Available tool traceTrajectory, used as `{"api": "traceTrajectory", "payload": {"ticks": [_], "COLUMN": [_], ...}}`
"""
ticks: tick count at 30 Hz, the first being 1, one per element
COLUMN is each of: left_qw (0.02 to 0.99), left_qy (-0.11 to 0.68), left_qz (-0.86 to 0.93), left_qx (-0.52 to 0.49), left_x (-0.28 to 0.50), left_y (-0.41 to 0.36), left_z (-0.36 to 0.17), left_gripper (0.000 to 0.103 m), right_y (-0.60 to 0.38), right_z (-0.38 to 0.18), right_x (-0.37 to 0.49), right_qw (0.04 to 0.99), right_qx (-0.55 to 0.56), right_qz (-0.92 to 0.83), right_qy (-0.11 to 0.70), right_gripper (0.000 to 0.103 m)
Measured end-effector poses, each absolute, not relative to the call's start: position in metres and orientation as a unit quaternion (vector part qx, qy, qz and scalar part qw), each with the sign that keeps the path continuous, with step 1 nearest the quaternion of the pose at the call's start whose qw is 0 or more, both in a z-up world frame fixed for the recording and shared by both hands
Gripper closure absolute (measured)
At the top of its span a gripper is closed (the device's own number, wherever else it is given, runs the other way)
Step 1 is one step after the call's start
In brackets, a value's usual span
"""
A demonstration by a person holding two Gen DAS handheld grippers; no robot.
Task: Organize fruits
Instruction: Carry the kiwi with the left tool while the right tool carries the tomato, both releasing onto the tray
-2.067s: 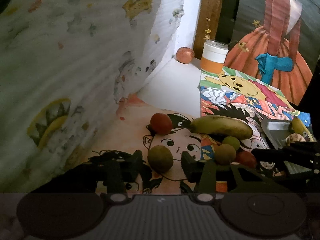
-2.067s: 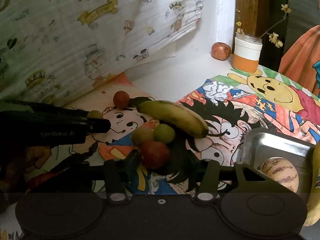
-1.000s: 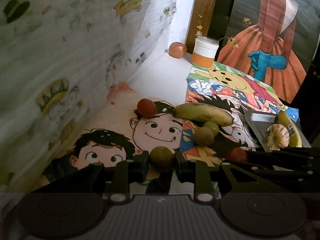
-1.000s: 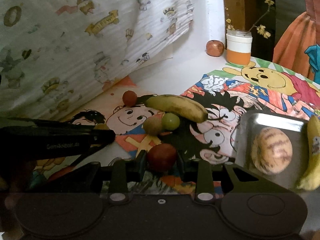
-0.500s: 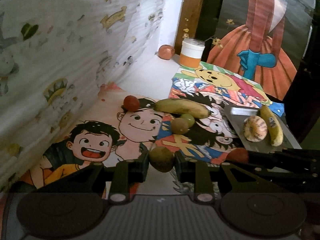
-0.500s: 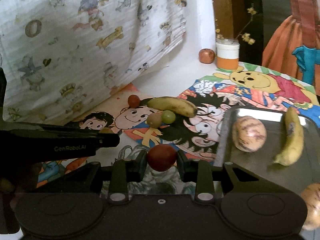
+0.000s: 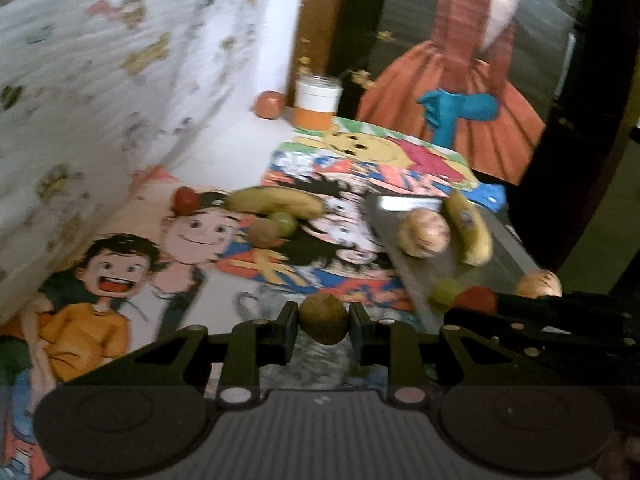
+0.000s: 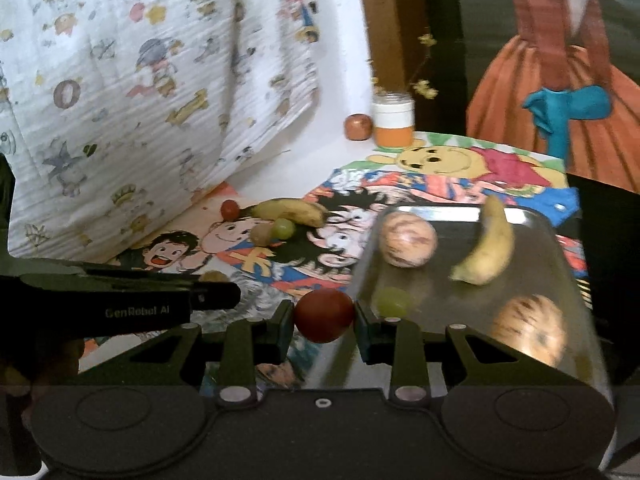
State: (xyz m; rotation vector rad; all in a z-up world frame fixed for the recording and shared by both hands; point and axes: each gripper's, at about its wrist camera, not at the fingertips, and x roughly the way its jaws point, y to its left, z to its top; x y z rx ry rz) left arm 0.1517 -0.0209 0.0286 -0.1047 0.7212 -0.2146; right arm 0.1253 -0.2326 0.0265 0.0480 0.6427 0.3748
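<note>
Cartoon-print cloth (image 8: 400, 184) under metal tray (image 8: 560, 248) – left claw (image 7: 323, 322) pinching brown fruit (image 7: 323, 319), right claw (image 8: 323, 320) pinching red fruit (image 8: 324, 315)

The white desk (image 8: 288, 168) carries overlapping cartoon posters (image 8: 460, 168) and a metal tray (image 8: 560, 264). A jar (image 8: 394, 125) and an apple (image 8: 359, 127) stand side by side at the back. A banana (image 8: 290, 210) and three small fruits (image 8: 272, 230) lie on the posters.

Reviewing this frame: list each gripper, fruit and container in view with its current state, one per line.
left gripper: shut on the brown fruit, lifted
right gripper: shut on the red fruit, at the tray edge
metal tray: holds two striped melons, a banana, a green grape
banana on the mat: lying loose, not yet moved
jar: upright, lid on
apple by the jar: untouched
</note>
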Motion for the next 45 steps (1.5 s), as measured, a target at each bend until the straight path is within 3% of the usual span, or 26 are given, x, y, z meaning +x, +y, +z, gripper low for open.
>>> {"api": "traceTrajectory", "payload": {"ticks": [20,45], "left_qw": [0.909,0.908], "left_qy": [0.381,0.379], "left_qz": [-0.168,-0.176], "left_qx": [-0.004,0.036], "left_x": [0.154,0.161], "left_y": [-0.101,-0.128], "left_z": [0.016,0.01], "left_gripper": [0.073,0.072], "right_y": [-0.32,-0.328], "right_z": [-0.003,-0.008], "right_x": [0.105,0.103], "right_qw": [0.936,0.932], "right_qx": [0.08,0.097], "right_qz": [0.116,0.135], "right_qy": [0.324,0.321], "right_gripper": [0.068,0.065]}}
